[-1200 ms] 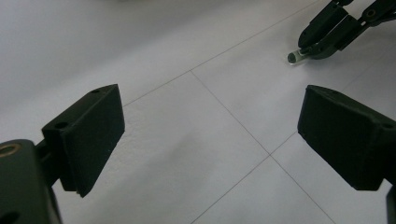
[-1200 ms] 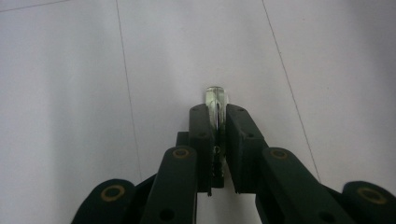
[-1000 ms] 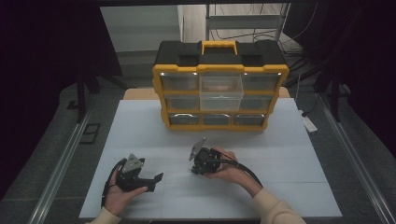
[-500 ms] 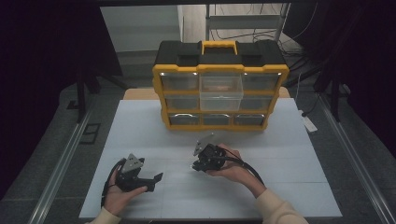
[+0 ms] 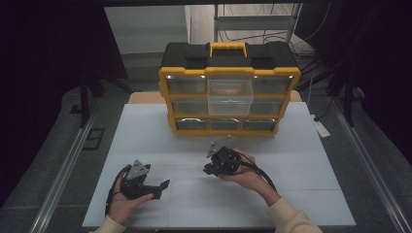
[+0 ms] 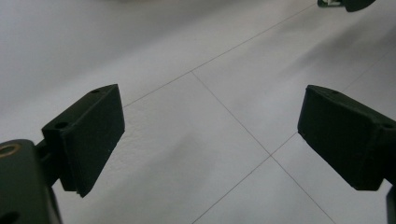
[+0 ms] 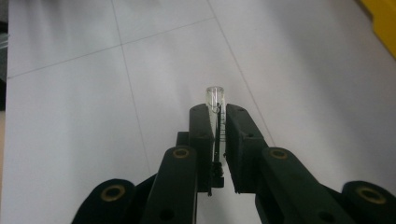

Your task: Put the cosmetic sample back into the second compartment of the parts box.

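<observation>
A small clear glass tube point(image 7: 215, 98) with printed marks stands pinched between the jaws of my right gripper point(image 7: 218, 114), its open end poking out past the fingertips. In the high view that right gripper point(image 5: 217, 166) hovers over the white table, a short way in front of the yellow and black drawer organizer point(image 5: 228, 63). One clear drawer point(image 5: 230, 94) in the organizer's upper middle is pulled out. My left gripper point(image 5: 163, 187) rests low at the table's front left. Its jaws stand wide apart over bare white tabletop, as the left gripper view point(image 6: 210, 126) shows.
The white table point(image 5: 301, 160) is crossed by thin seam lines. Metal rails point(image 5: 63, 170) run along both sides of it. A yellow corner of the organizer point(image 7: 383, 18) sits at the top right of the right gripper view. The right gripper point(image 6: 348, 3) peeks in at the top of the left gripper view.
The right hand has lifted a little and drifted right and toward the organizer, still holding the tube. The left hand has stayed put.
</observation>
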The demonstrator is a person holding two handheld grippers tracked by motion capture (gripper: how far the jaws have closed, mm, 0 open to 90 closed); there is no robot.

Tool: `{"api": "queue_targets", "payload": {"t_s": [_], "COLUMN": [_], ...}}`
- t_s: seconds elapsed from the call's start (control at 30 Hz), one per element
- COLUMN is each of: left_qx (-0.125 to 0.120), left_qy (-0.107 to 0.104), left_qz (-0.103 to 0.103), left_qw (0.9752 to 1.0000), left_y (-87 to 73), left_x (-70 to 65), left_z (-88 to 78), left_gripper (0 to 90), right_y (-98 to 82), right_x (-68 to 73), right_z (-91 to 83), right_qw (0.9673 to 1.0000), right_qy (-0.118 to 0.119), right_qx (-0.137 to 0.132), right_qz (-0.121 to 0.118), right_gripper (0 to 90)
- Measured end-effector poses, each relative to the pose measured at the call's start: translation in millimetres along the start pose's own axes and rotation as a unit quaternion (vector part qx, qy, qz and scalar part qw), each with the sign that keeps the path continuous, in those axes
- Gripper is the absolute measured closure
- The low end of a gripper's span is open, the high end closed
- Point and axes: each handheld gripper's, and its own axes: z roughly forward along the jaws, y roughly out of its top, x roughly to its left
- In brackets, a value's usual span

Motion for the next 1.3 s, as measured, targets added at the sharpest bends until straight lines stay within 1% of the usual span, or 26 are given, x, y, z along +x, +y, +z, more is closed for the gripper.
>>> {"api": "queue_targets", "payload": {"t_s": [0.03, 0.13, 0.2, 0.3, 0.37, 0.4, 0.5, 0.6, 0.67, 0.7, 0.73, 0.8, 0.83, 0.87, 0.9, 0.93, 0.97, 1.0, 1.03, 1.3], "left_qx": [0.0, 0.0, 0.0, -0.001, -0.001, -0.001, 0.0, -0.002, -0.003, -0.003, -0.003, -0.003, -0.003, -0.004, -0.004, -0.005, -0.005, -0.005, -0.005, -0.005], "left_qy": [0.0, 0.0, 0.0, 0.0, 0.0, 0.0, 0.0, 0.0, 0.0, 0.0, 0.0, 0.0, 0.0, 0.0, 0.0, 0.0, 0.0, 0.0, 0.0, 0.001], "left_qz": [0.0, -0.001, -0.001, 0.0, 0.0, 0.0, 0.0, 0.0, -0.001, -0.001, 0.0, 0.0, 0.0, 0.0, 0.0, 0.0, 0.0, 0.0, 0.0, 0.001], "left_qw": [1.0, 1.0, 1.0, 1.0, 1.0, 1.0, 1.0, 1.0, 1.0, 1.0, 1.0, 1.0, 1.0, 1.0, 1.0, 1.0, 1.0, 1.0, 1.0, 1.0], "left_y": [0.0, -0.1, -0.1, -0.1, -0.1, -0.1, 0.0, 0.0, 0.0, 0.0, 0.0, 0.1, 0.2, 0.2, 0.3, 0.3, 0.3, 0.4, 0.4, 0.3], "left_x": [0.1, 0.4, 0.4, 0.2, 0.4, 0.4, 0.1, 0.3, 0.5, 0.5, 0.5, 0.4, 0.3, 0.4, 0.5, 0.5, 0.4, 0.3, 0.2, 0.2], "left_z": [-0.1, -0.2, -0.2, -0.4, -0.6, -0.5, -0.1, -0.8, -0.9, -1.0, -1.0, -1.0, -1.1, -1.3, -1.5, -1.6, -1.7, -1.7, -1.6, -1.5], "left_gripper": [8.1, 8.1, 8.1, 8.1, 8.1, 8.1, 8.1, 8.2, 8.2, 8.2, 8.2, 8.2, 8.2, 8.2, 8.2, 8.1, 8.1, 8.2, 8.1, 8.2], "right_y": [-0.2, -1.4, -1.9, -4.4, -5.0, -6.8, -7.9, -9.8, -10.5, -11.6, -12.1, -13.8, -14.4, -15.2, -15.8, -16.2, -16.7, -16.8, -17.4, -20.7], "right_x": [0.4, -1.3, -1.2, -1.5, -1.5, -2.5, -2.7, -3.0, -2.6, -2.0, -2.6, -3.0, -2.9, -4.0, -3.5, -3.5, -4.0, -3.2, -3.8, -3.5], "right_z": [-1.6, -5.5, -6.7, -12.9, -14.4, -18.3, -21.3, -25.4, -26.5, -28.5, -29.2, -31.9, -33.0, -33.8, -35.0, -35.9, -36.7, -38.1, -39.1, -47.8], "right_qw": [1.0, 0.9998, 0.9998, 0.9994, 0.9993, 0.9989, 0.9986, 0.998, 0.9978, 0.9975, 0.9974, 0.9969, 0.9965, 0.9964, 0.9959, 0.9957, 0.9955, 0.9952, 0.995, 0.9928], "right_qy": [-0.003, -0.009, -0.008, -0.014, -0.015, -0.018, -0.02, -0.024, -0.026, -0.028, -0.029, -0.032, -0.031, -0.032, -0.032, -0.032, -0.034, -0.035, -0.034, -0.046], "right_qx": [0.0, -0.011, -0.014, -0.024, -0.025, -0.034, -0.037, -0.046, -0.046, -0.049, -0.052, -0.055, -0.058, -0.062, -0.063, -0.065, -0.068, -0.068, -0.072, -0.086], "right_qz": [0.008, 0.011, 0.015, 0.022, 0.025, 0.027, 0.033, 0.037, 0.039, 0.044, 0.041, 0.045, 0.051, 0.048, 0.056, 0.058, 0.056, 0.062, 0.06, 0.071], "right_gripper": [81.3, 81.4, 81.4, 81.3, 81.4, 81.4, 81.4, 81.3, 81.4, 81.4, 81.4, 81.3, 81.4, 81.4, 81.3, 81.4, 81.4, 81.4, 81.4, 81.3]}}
